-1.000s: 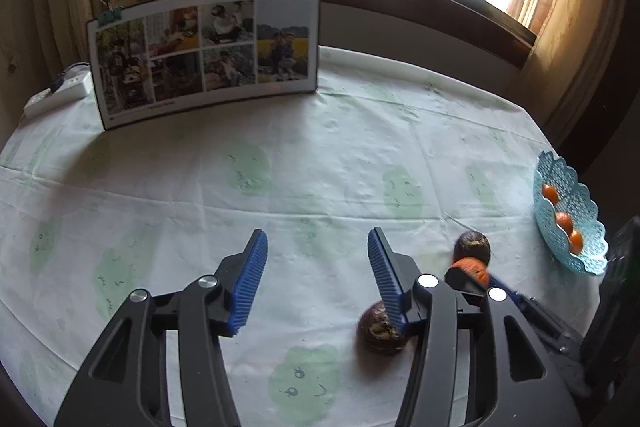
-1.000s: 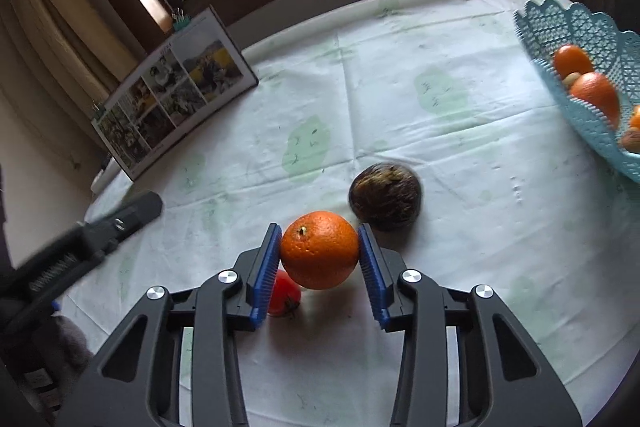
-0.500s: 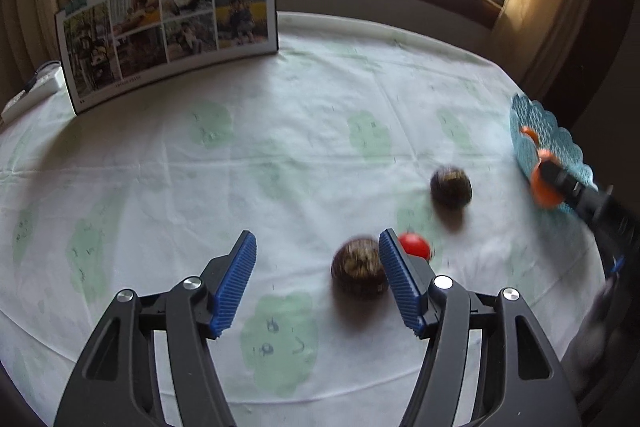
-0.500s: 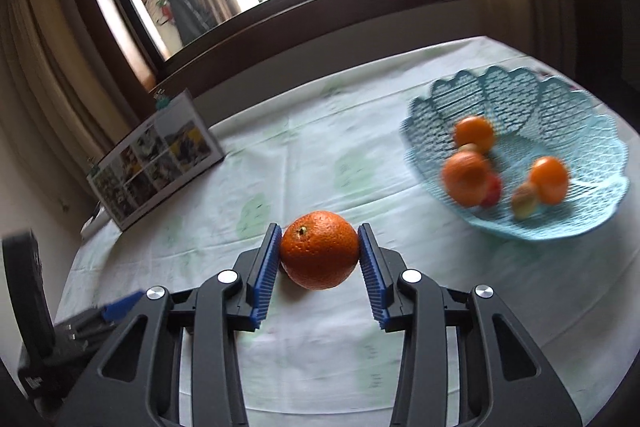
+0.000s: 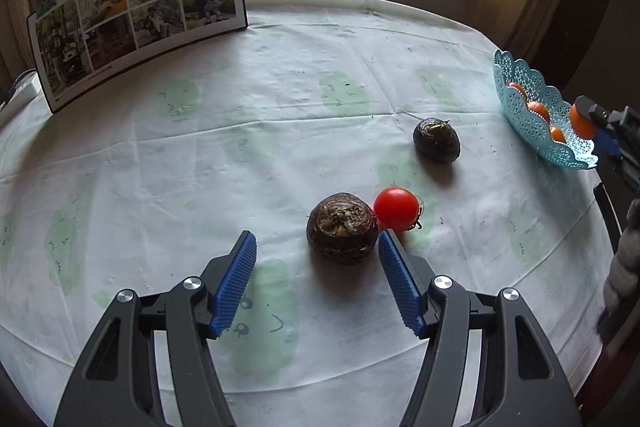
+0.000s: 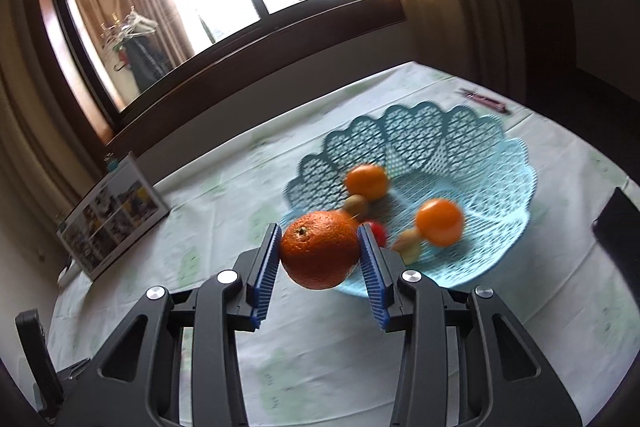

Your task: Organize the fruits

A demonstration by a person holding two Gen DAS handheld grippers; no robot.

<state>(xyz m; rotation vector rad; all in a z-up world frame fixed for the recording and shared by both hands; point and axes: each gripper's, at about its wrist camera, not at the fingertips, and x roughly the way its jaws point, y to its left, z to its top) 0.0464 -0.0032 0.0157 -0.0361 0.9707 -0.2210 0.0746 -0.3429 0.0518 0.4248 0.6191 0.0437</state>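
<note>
My right gripper [image 6: 318,233] is shut on an orange [image 6: 320,250] and holds it in the air at the near rim of the light blue lattice basket [image 6: 500,187], which holds several small fruits. My left gripper [image 5: 316,241] is open just above the table. A dark brown round fruit [image 5: 342,227] lies between its fingertips, close to the right one. A red tomato [image 5: 396,209] touches that fruit on the right. A second dark fruit [image 5: 436,140] lies farther right. The basket [image 5: 520,107] and the right gripper with the orange [image 5: 580,123] show at the right edge.
A photo board [image 5: 136,19] stands at the back left of the round table with its green-patterned white cloth [image 5: 240,131]. A white power strip [image 5: 20,95] lies at the far left. A window and curtains stand behind. A dark object [image 6: 618,227] sits right of the basket.
My right gripper carried the orange up from the table to the basket's rim. My left gripper moved toward the dark brown fruit, which now lies between its open fingers.
</note>
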